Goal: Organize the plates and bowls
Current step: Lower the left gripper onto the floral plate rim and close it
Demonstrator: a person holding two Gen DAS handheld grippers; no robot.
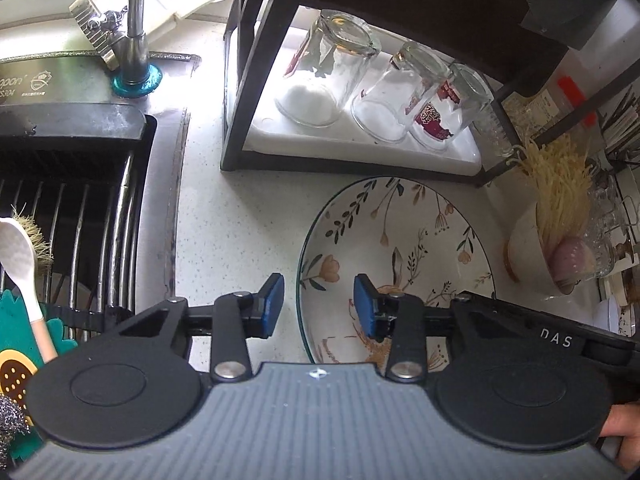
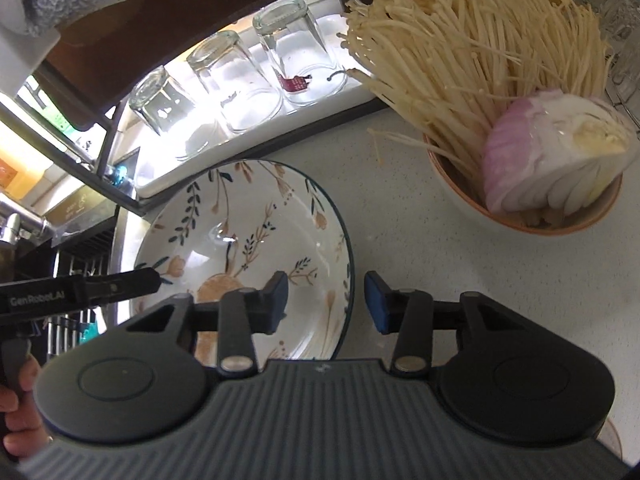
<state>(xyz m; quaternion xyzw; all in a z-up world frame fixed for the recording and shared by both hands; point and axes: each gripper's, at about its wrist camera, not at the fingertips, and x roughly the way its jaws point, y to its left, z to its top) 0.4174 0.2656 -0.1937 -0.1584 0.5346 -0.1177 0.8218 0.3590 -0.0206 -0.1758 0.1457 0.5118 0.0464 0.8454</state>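
A wide floral bowl [image 1: 400, 232] with a dark rim sits on the speckled counter, also seen in the right wrist view as the floral bowl [image 2: 240, 216]. My left gripper [image 1: 319, 305] straddles its left rim, one blue pad outside and one inside, with gaps on both sides. My right gripper [image 2: 327, 302] straddles the right rim the same way, pads apart from the edge. Both stand open. The bowl holds nothing.
Behind the bowl a black-framed rack [image 1: 240, 92] holds a white tray with three upturned glasses [image 1: 324, 76]. A small bowl of enoki mushrooms and half an onion [image 2: 532, 168] stands to the right. The sink [image 1: 80, 208] with faucet, brush and spoon lies left.
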